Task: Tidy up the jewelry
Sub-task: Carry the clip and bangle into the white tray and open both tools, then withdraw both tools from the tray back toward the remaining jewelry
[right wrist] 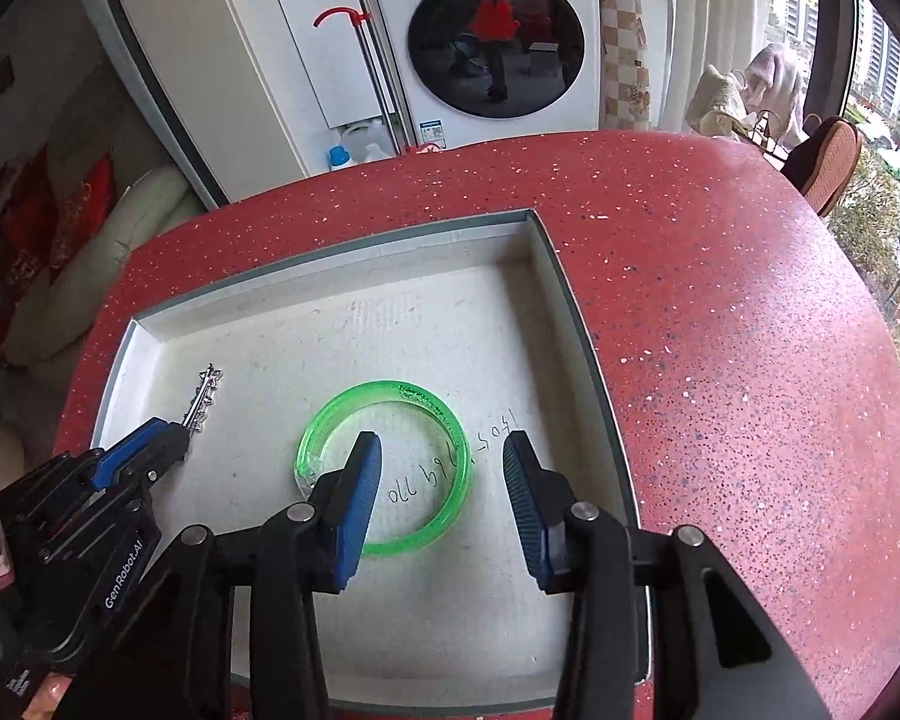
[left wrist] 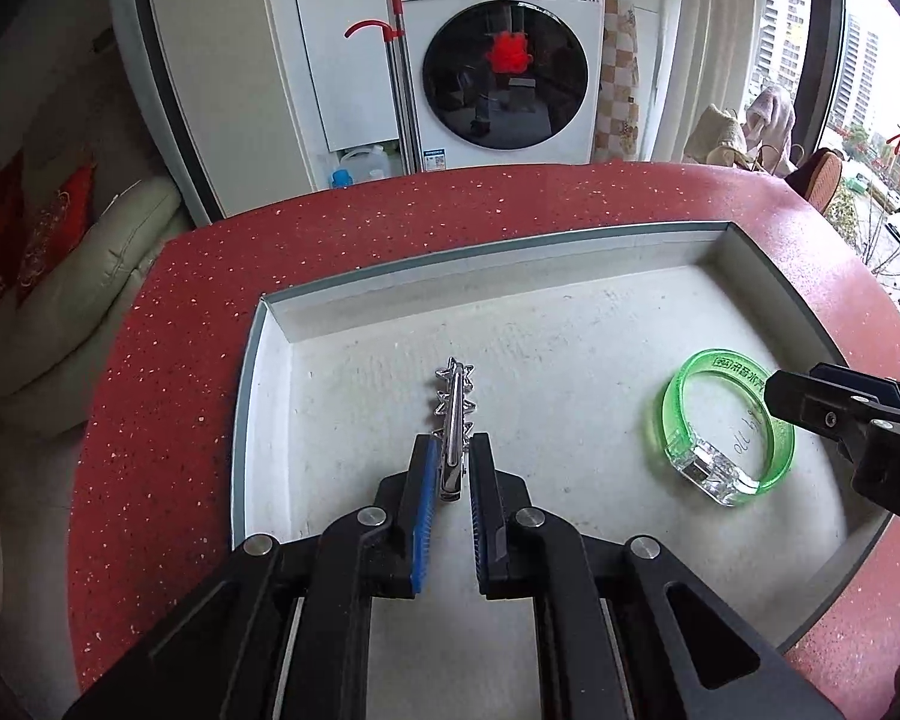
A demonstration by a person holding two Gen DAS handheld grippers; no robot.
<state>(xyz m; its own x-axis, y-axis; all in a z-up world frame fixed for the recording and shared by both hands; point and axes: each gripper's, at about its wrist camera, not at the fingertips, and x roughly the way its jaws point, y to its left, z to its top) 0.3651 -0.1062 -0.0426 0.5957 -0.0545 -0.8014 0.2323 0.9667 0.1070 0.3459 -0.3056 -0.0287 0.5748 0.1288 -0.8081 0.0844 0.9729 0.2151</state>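
A shallow white tray (left wrist: 282, 324) lies on a round red speckled table (left wrist: 168, 324). My left gripper (left wrist: 452, 447) is shut on a silver star hair clip (left wrist: 453, 402), gripping its near end, with the clip low over the tray floor. It also shows in the right wrist view (right wrist: 204, 396), with the left gripper (right wrist: 171, 441) at its end. A green translucent bangle (left wrist: 723, 426) lies in the tray's right part. My right gripper (right wrist: 444, 450) is open above the bangle (right wrist: 450, 420), its left finger over the ring's inside, its right finger outside.
The tray's rim (right wrist: 546, 252) stands up around the floor. The table edge (right wrist: 858, 276) curves round on the right. A washing machine (left wrist: 504, 60) and a cream sofa (left wrist: 78, 276) stand beyond the table.
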